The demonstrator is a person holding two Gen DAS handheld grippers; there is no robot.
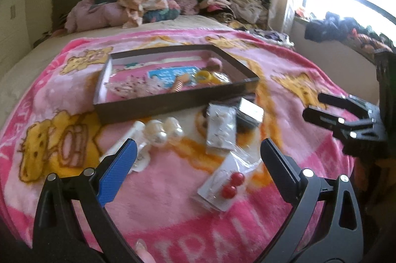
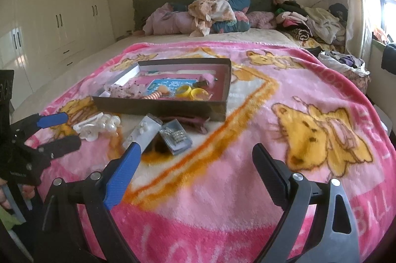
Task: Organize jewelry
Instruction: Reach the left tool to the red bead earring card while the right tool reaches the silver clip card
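The left tool point(image 1: 195, 159) hangs above a pink blanket point(image 1: 153, 208) on a bed, jaws spread wide and holding nothing. Just beyond its fingers lie a card of red ball earrings point(image 1: 226, 185), a pearl hair clip point(image 1: 158, 131) and more earring packets point(image 1: 220, 128). The right tool point(image 2: 196, 162) is likewise wide and empty. Farther back sits a shallow brown box point(image 2: 158, 107) holding yellow bangles point(image 2: 191, 91).

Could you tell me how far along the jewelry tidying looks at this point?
Partly done: the box already holds yellow bangles and other pieces. Nothing is in hand; the left gripper and right gripper are both open and empty. Left on the blanket: red earrings card, pearl clips, silver packet.
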